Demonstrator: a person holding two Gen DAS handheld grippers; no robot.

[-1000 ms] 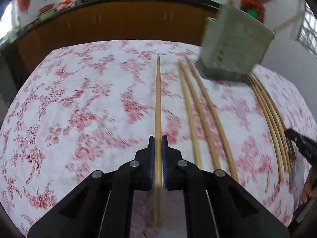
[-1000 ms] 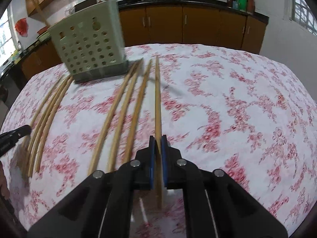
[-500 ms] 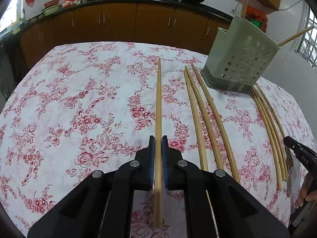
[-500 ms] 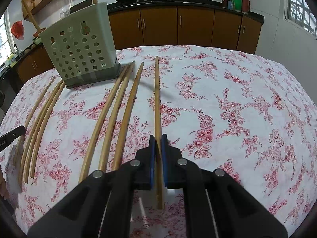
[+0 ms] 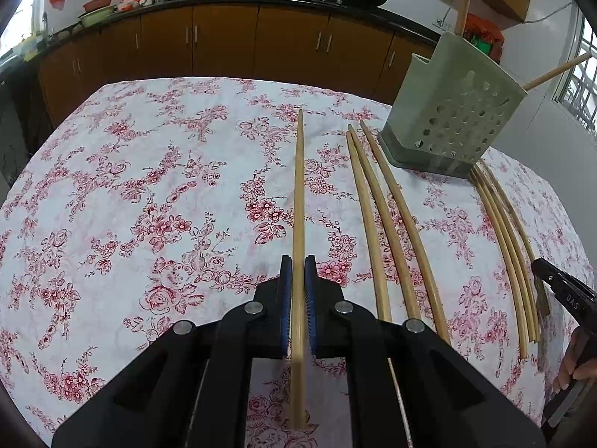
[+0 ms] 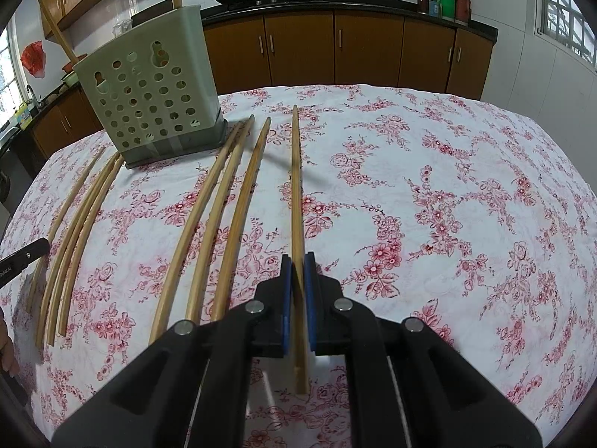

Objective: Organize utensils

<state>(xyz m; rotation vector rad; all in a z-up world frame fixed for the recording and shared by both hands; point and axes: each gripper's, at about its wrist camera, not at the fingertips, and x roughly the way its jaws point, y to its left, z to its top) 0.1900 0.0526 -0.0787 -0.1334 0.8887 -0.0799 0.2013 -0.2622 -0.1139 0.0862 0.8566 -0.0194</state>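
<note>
My left gripper (image 5: 297, 261) is shut on a long wooden chopstick (image 5: 298, 194) that points forward above the floral tablecloth (image 5: 149, 186). My right gripper (image 6: 297, 259) is shut on another wooden chopstick (image 6: 295, 186), also held above the cloth. A pale green perforated utensil holder (image 5: 451, 112) stands at the far right in the left wrist view and at the far left in the right wrist view (image 6: 149, 97); two chopsticks stand in it. Three loose chopsticks (image 6: 220, 216) lie beside the held one, and several more (image 6: 71, 231) lie past the holder.
Brown kitchen cabinets (image 6: 335, 52) with a dark counter, woks and pots stand behind the table. The other gripper's tip shows at the right edge of the left wrist view (image 5: 559, 291) and at the left edge of the right wrist view (image 6: 22, 257).
Both grippers have lifted and pulled back a little with their chopsticks, so the holder looks farther away. The earlier motion blur has gone and the views are steady.
</note>
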